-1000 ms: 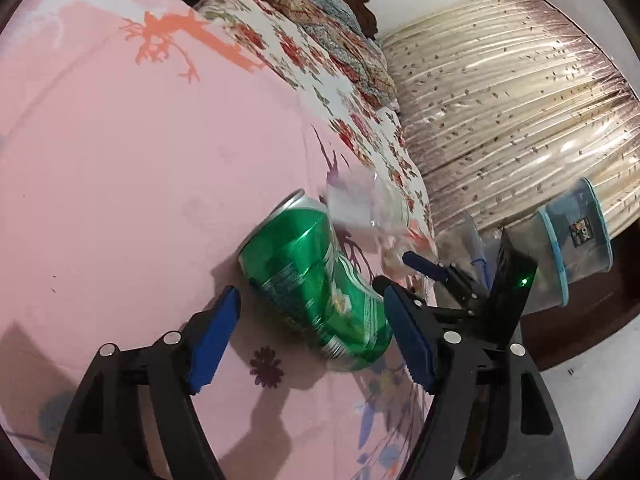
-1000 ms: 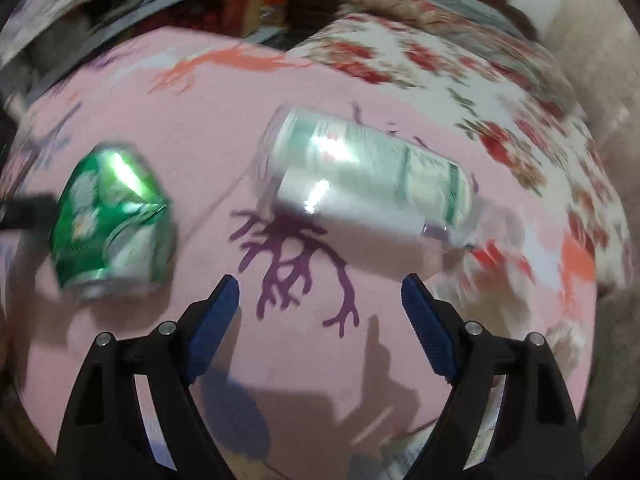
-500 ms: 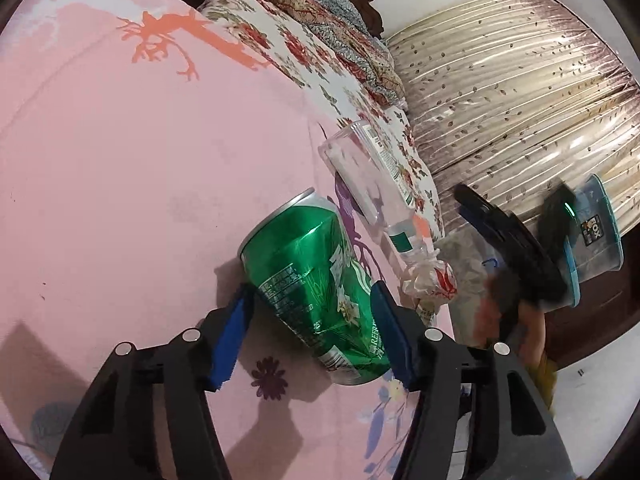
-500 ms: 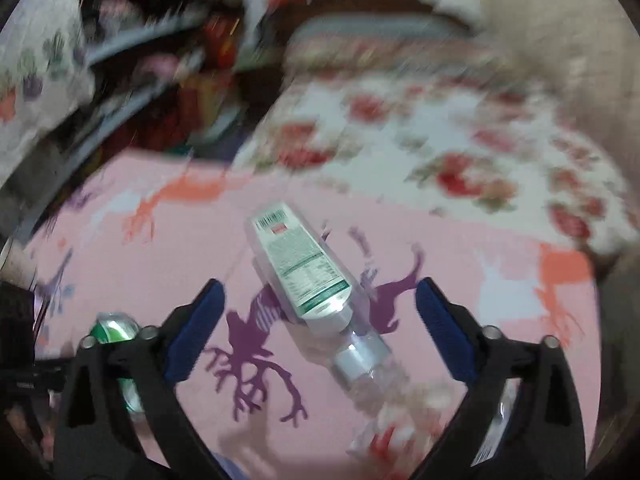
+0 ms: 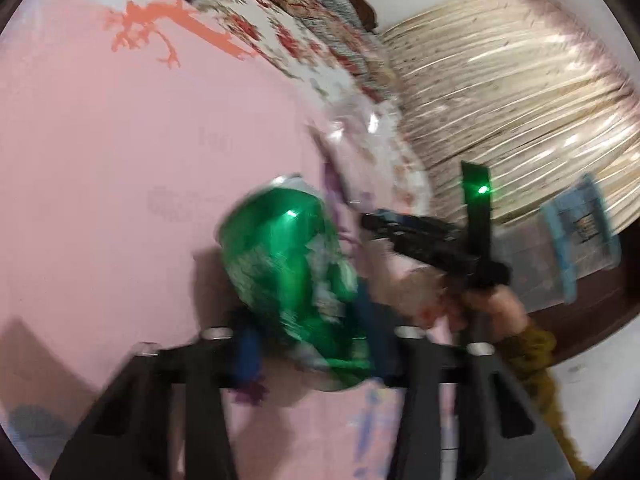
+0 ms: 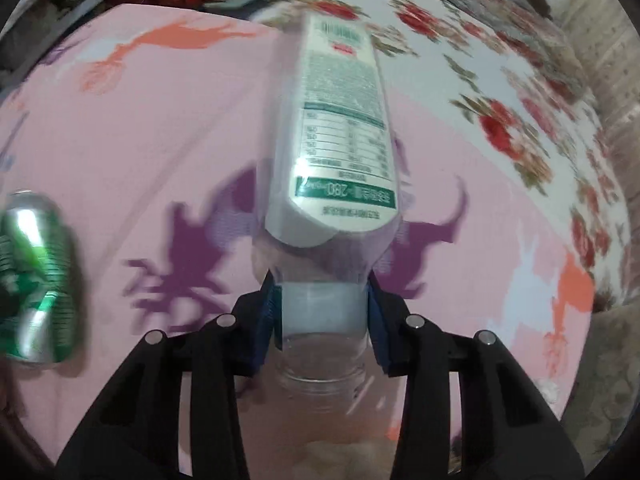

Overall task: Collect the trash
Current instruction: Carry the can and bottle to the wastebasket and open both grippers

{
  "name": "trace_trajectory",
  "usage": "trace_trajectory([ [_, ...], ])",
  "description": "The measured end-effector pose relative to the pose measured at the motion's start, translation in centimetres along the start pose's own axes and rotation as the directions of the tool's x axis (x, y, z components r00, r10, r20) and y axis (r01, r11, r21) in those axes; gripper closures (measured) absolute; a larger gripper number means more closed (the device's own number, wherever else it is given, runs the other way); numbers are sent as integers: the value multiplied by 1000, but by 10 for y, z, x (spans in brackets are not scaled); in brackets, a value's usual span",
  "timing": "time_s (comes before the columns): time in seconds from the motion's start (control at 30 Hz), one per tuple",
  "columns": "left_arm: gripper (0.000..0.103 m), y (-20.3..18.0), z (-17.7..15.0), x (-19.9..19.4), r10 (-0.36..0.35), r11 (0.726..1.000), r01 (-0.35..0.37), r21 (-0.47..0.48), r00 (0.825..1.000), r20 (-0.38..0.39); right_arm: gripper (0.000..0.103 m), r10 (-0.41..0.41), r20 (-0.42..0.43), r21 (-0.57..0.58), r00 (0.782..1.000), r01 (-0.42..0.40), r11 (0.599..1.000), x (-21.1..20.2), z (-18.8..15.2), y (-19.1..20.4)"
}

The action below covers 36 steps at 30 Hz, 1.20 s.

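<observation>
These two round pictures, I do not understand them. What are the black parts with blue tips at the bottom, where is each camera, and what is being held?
No robot is here: a person holds one hand-operated gripper in each hand. A fisheye camera sits on each gripper and looks forward along its fingers, which is why the pictures are round and bent.

In the left wrist view, the left gripper has its jaws shut on a dented green can. The right gripper, with the person's hand behind it, shows further back in this view.

In the right wrist view, the right gripper has its jaws shut on the neck of a clear plastic bottle with a white label. The can shows again at the left edge.

Both lie on a pink bedsheet with printed shapes.
</observation>
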<state>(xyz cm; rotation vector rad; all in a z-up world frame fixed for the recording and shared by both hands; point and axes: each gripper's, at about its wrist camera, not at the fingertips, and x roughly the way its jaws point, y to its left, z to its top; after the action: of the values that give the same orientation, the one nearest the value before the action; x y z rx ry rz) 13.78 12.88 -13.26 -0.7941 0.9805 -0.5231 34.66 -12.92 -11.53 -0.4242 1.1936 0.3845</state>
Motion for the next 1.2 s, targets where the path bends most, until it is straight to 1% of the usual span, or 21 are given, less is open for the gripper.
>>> trace_trajectory([
  [0.07, 82, -2, -2, -4, 6, 1000, -6, 14, 1000, 5, 60, 76, 26, 33, 997, -77, 996, -10, -3, 6],
  [0.13, 87, -6, -5, -9, 0, 1000, 0, 28, 1000, 9, 60, 170, 77, 94, 982, -177, 980, -24, -8, 10],
  [0.17, 91, -7, -7, -11, -10, 1000, 10, 25, 1000, 9, 60, 236, 115, 134, 965, -251, 959, -33, -14, 10],
  [0.23, 92, -12, -10, -18, -27, 999, 27, 35, 1000, 16, 60, 334, 184, 185, 924, -367, 912, -47, -28, 13],
  [0.3, 92, -16, -12, -25, -64, 997, 63, 45, 998, 13, 60, 423, 263, 232, 867, -482, 845, -61, -51, 14],
  [0.33, 92, -19, -13, -29, -85, 995, 85, 49, 996, 12, 60, 452, 297, 248, 841, -525, 814, -66, -63, 17],
  [0.37, 92, -22, -15, -31, -94, 994, 93, 58, 995, 13, 60, 483, 339, 271, 807, -575, 772, -71, -79, 16],
  [0.4, 92, -29, -17, -34, -98, 992, 97, 79, 995, 13, 60, 493, 368, 288, 788, -601, 745, -75, -95, 16],
  [0.43, 92, -34, -18, -35, -105, 991, 104, 88, 994, 10, 60, 492, 390, 299, 778, -613, 731, -78, -109, 17],
  [0.5, 92, -46, -20, -34, -125, 986, 125, 113, 992, -6, 60, 473, 436, 322, 766, -623, 712, -86, -141, 17],
  [0.57, 92, -61, -22, -27, -128, 980, 131, 146, 991, -33, 60, 440, 466, 351, 768, -617, 704, -90, -167, 12],
  [0.67, 92, -92, -33, -3, -143, 968, 164, 189, 983, -119, 60, 380, 528, 421, 759, -623, 660, -101, -216, -4],
  [0.73, 92, -113, -43, 14, -144, 957, 182, 226, 974, -174, 60, 317, 570, 473, 758, -618, 628, -109, -251, -21],
  [0.87, 92, -164, -63, 63, -117, 927, 206, 314, 952, -282, 60, 177, 632, 577, 755, -610, 544, -126, -322, -57],
  [0.9, 92, -185, -72, 80, -106, 912, 220, 346, 942, -319, 60, 147, 647, 596, 748, -617, 514, -130, -340, -66],
  [0.97, 92, -209, -86, 102, -96, 892, 240, 384, 929, -357, 60, 88, 662, 631, 745, -616, 472, -137, -371, -82],
  [1.0, 92, -230, -94, 120, -93, 875, 261, 407, 917, -389, 60, 40, 667, 656, 744, -611, 443, -142, -393, -92],
  [1.03, 92, -238, -99, 131, -91, 866, 274, 418, 909, -407, 60, 10, 669, 672, 743, -611, 418, -144, -407, -100],
  [1.1, 92, -265, -111, 164, -78, 845, 300, 442, 888, -454, 60, -56, 673, 708, 738, -620, 339, -147, -444, -118],
  [1.17, 92, -296, -125, 205, -59, 827, 331, 454, 855, -515, 60, -117, 684, 724, 720, -652, 225, -146, -486, -138],
  [1.2, 92, -307, -131, 221, -51, 821, 340, 459, 844, -534, 60, -141, 692, 722, 708, -671, 169, -144, -505, -148],
])
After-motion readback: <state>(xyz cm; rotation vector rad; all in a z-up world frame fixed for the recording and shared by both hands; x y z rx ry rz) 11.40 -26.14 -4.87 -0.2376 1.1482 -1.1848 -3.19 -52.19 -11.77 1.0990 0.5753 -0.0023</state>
